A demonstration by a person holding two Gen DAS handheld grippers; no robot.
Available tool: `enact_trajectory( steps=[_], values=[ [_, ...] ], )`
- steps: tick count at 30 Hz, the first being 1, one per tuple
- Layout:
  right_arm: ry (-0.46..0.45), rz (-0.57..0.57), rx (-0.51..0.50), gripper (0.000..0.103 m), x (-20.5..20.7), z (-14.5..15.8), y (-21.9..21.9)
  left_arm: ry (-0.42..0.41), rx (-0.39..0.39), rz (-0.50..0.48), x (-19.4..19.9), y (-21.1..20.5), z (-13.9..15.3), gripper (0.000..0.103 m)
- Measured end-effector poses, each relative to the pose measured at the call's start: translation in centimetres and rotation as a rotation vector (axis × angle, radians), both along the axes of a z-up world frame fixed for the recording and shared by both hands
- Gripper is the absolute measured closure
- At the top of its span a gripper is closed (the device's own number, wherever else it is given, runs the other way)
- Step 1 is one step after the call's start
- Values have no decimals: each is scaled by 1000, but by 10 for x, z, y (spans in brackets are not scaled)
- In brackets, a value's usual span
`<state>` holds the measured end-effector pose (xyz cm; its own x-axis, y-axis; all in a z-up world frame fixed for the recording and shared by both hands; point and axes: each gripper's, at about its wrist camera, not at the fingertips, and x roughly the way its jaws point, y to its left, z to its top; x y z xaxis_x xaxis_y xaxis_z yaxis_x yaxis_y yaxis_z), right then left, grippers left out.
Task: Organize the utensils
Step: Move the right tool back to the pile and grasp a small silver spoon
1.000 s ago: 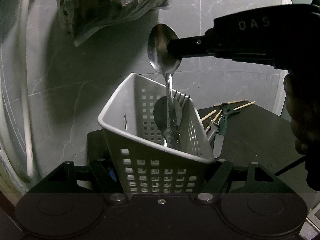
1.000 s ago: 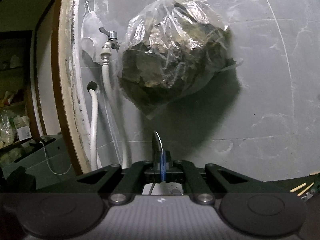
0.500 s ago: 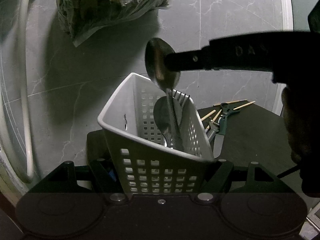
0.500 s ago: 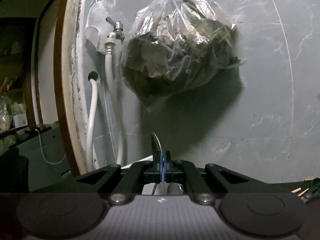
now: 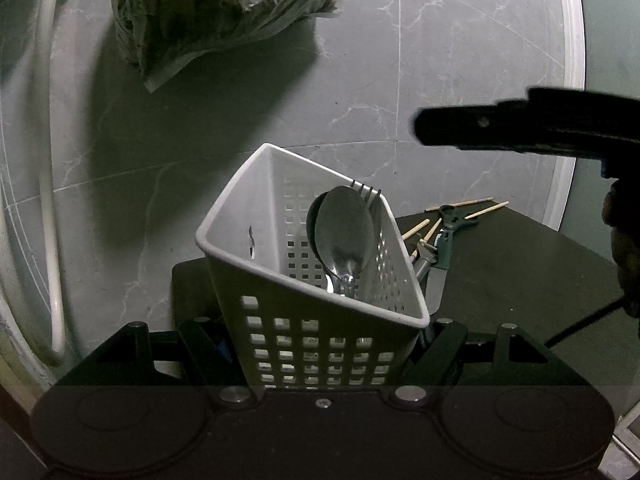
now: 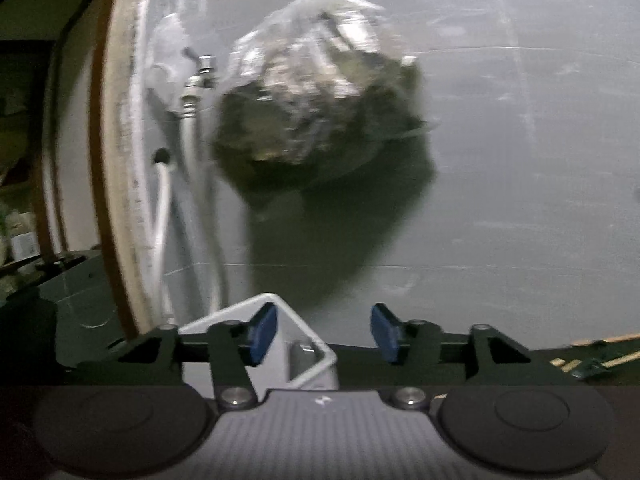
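Grey marbled wall tiles (image 5: 460,60) and a dark table (image 5: 520,272) form the setting. Inside the white perforated basket (image 5: 320,320) a spoon (image 5: 346,232) is stood bowl-up, leaned toward the right wall beside a second spoon and a fork (image 5: 366,192), handles down so that the heads can be reached. The basket is clamped by its lower walls between the closed fingers of the left gripper (image 5: 322,344), apparently so that it is kept steady and slightly tilted while utensils are dropped in. To the upper right of the basket, the right gripper (image 6: 323,334) is seen with its blue pads (image 6: 264,332) wide apart; its jaws have just been opening, and nothing is held between them, so the spoon is judged to have been let go into the basket. Behind the basket on the right, a peeler (image 5: 442,248) and wooden sticks (image 5: 486,210) are left on the table, probably to be sorted next. Above the basket to the left, a plastic bag (image 5: 208,12) is hung against the wall, with a white hose (image 5: 48,160) farther left.
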<state>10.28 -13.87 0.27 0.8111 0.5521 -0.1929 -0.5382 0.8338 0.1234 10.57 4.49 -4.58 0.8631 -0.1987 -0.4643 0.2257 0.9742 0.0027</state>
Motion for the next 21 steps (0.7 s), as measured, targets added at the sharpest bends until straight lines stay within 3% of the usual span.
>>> enact_trajectory(
  steps=[5,8,14,21],
  values=[
    [77,-91,6,15,14,-13,-27,7,8,4,-3,0,1,27],
    [153,-109,5,8,29,-25,-36,15,11,10,-6,2,3,27],
    [302,-50,-39,7,70,-50,-31,31,17,31,-13,7,4,27],
    [320,80,-195,10,121,-71,7,35,16,46,-18,9,6,27]
  ],
)
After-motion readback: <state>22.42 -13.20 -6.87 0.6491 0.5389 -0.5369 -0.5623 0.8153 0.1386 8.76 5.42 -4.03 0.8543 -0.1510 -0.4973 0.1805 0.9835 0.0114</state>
